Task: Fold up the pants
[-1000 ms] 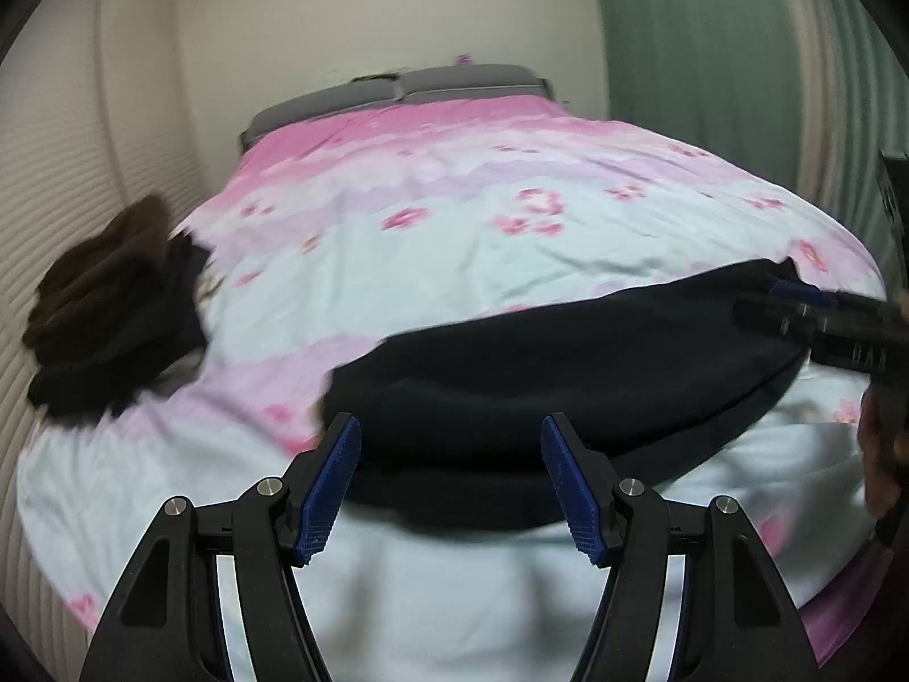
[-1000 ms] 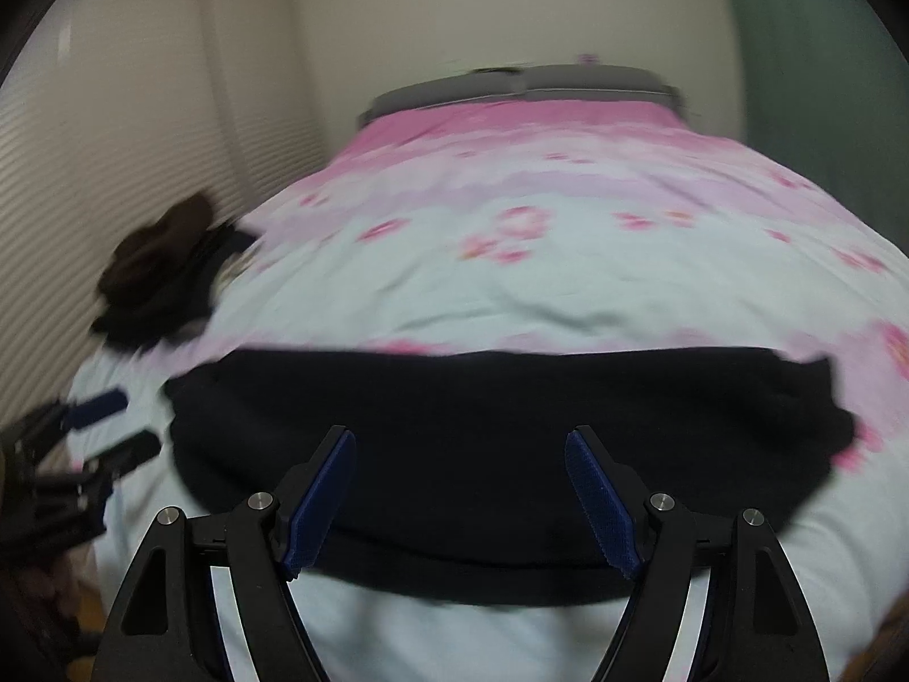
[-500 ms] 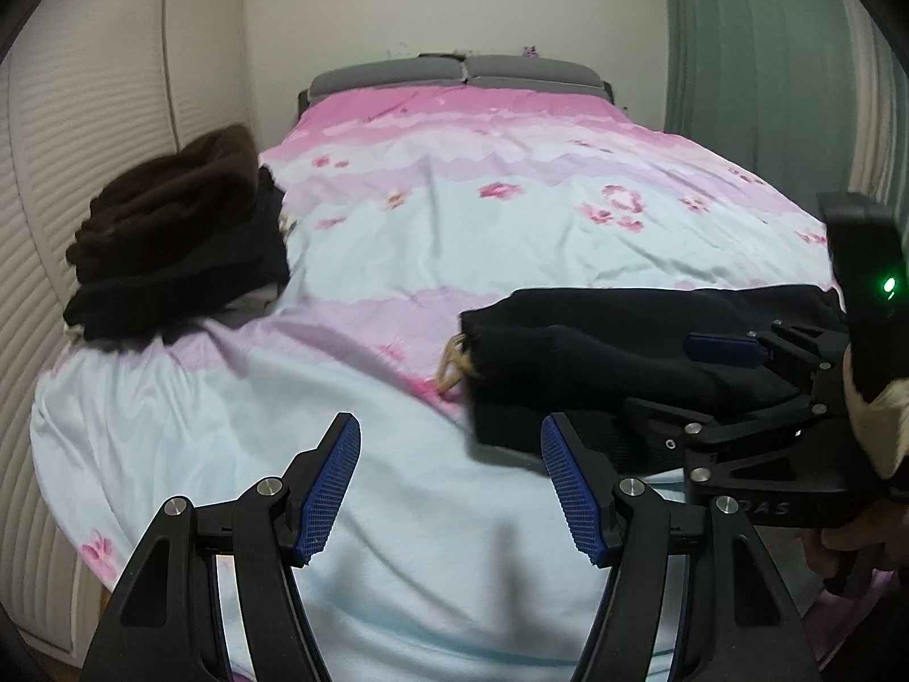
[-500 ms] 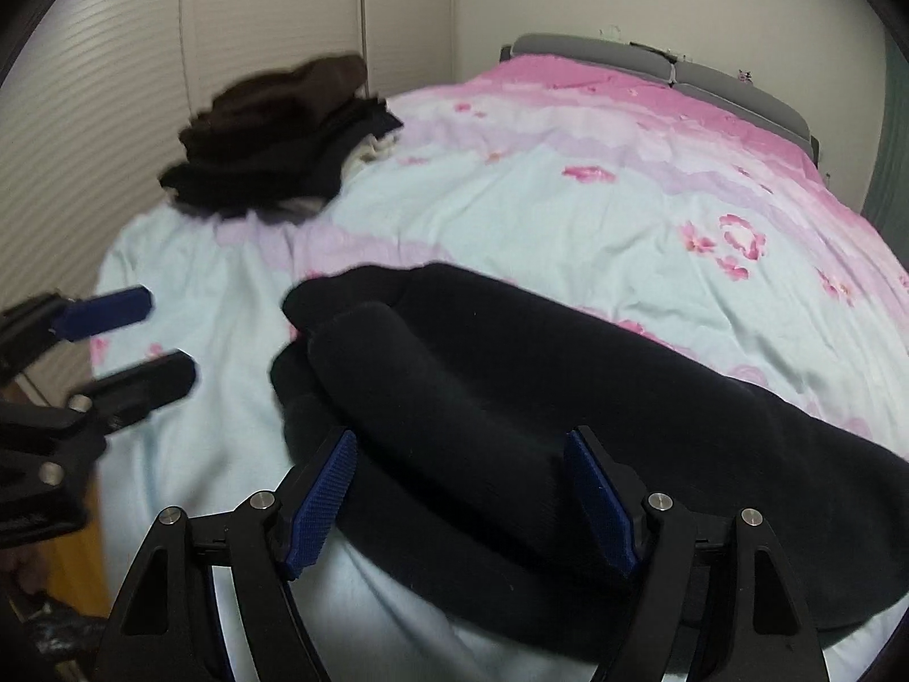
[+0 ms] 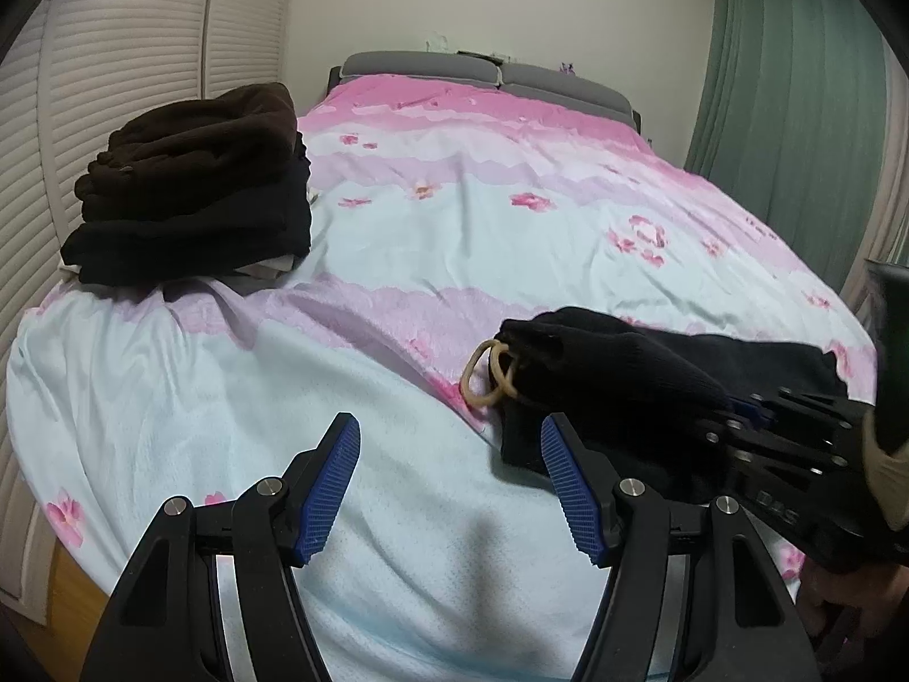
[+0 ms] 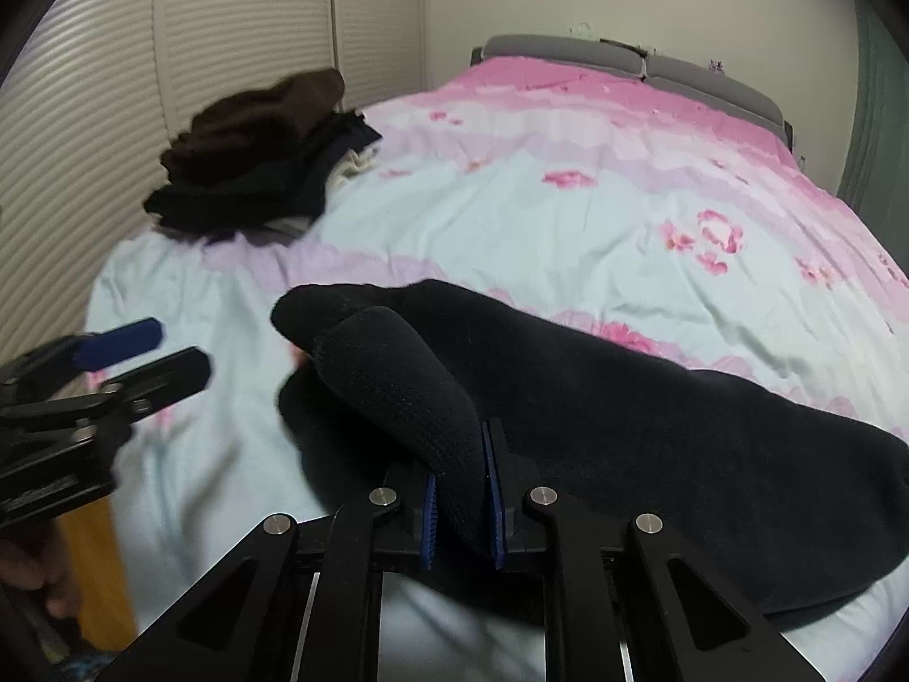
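Black knit pants (image 6: 596,398) lie across the near part of the bed, on the pale blue and pink flowered duvet (image 6: 511,216). They are partly folded, and one rounded fold of the fabric rises toward my right gripper (image 6: 461,489). My right jaws are closing on this fold, and the blue pads (image 6: 429,517) already press the cloth from both sides. At the left end of the pants, a beige elastic loop (image 5: 488,375) sticks out from the fabric and rests on the duvet. My left gripper (image 5: 451,477) is just beside that end of the pants, over bare duvet; its jaws stand apart with nothing between them. Farther away, near the left edge of the bed, there is a pile of folded clothes (image 5: 193,187), dark brown on top and black under it. Behind the pile are white louvred doors (image 5: 113,57). A grey headboard (image 5: 488,71) closes the far end of the bed, and green curtains (image 5: 795,85) hang on the right side.
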{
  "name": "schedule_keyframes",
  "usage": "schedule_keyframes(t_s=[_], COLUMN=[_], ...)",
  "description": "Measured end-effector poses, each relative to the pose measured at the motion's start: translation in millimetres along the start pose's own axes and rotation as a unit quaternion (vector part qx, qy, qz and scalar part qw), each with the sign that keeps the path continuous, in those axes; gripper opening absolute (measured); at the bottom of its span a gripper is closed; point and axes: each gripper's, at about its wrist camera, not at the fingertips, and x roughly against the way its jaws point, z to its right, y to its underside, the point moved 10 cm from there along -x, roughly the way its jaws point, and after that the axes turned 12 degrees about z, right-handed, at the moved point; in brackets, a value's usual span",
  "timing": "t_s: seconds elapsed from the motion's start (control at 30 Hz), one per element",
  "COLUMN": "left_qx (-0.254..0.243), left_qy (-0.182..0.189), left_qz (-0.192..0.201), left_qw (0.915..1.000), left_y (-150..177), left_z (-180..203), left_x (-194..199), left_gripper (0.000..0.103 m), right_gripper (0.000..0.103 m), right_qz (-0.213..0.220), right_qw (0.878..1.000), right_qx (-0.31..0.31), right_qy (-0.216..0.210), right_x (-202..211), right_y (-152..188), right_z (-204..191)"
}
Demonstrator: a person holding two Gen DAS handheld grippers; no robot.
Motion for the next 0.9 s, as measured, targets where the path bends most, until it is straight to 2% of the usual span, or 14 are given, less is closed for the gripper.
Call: schedule_keyframes(t_s=[0.13,0.23,0.33,0.37,0.43,0.5,0.57,0.67,0.8,0.87,0.9], left_qx=[0.010,0.005,0.000,-0.003,-0.004,-0.002,-0.003,-0.005,-0.015,-0.015,-0.016], left_qy=[0.006,0.008,0.009,0.008,0.007,0.010,0.012,0.021,0.033,0.037,0.037], left_qz=[0.008,0.000,-0.009,-0.010,-0.011,-0.012,-0.007,0.001,0.009,0.016,0.020], left_qw=[0.9999,1.0000,0.9999,0.9999,0.9999,0.9999,0.9999,0.9998,0.9993,0.9991,0.9990], left_y=[-3.9,0.5,6.0,6.9,6.6,4.0,-2.9,-15.2,-33.4,-41.0,-44.2], left_z=[1.5,7.1,13.1,14.7,17.3,21.6,29.5,47.3,85.9,102.3,112.2], left_x=[4.1,-0.2,-4.3,-4.6,-4.6,-5.0,-4.5,-5.2,-16.5,-24.1,-30.9], left_gripper=[0.070,0.070,0.070,0.070,0.070,0.070,0.070,0.070,0.070,0.070,0.070], right_gripper=[0.015,0.018,0.023,0.026,0.049,0.060,0.063,0.066,0.066,0.066,0.066], right_qz=[-0.014,-0.043,-0.027,-0.022,-0.017,-0.007,0.007,0.022,0.033,0.010,-0.019], right_qw=[1.000,0.998,0.998,0.999,0.999,0.999,0.998,0.997,0.998,0.999,0.998], right_qx=[0.024,0.054,0.048,0.036,0.018,-0.003,-0.028,-0.031,-0.015,-0.021,-0.037], right_qy=[-0.006,-0.006,-0.008,-0.018,-0.030,-0.041,-0.058,-0.066,-0.054,-0.041,-0.044], right_x=[2.7,-20.2,-20.6,-17.4,-11.2,-1.6,13.3,29.8,35.9,22.6,7.9], right_y=[13.7,43.0,45.6,42.5,36.5,29.3,18.7,2.0,-35.7,-48.2,-51.3], right_z=[-13.1,-21.7,-20.0,-18.6,-14.0,-7.7,2.1,20.3,77.2,112.5,133.6])
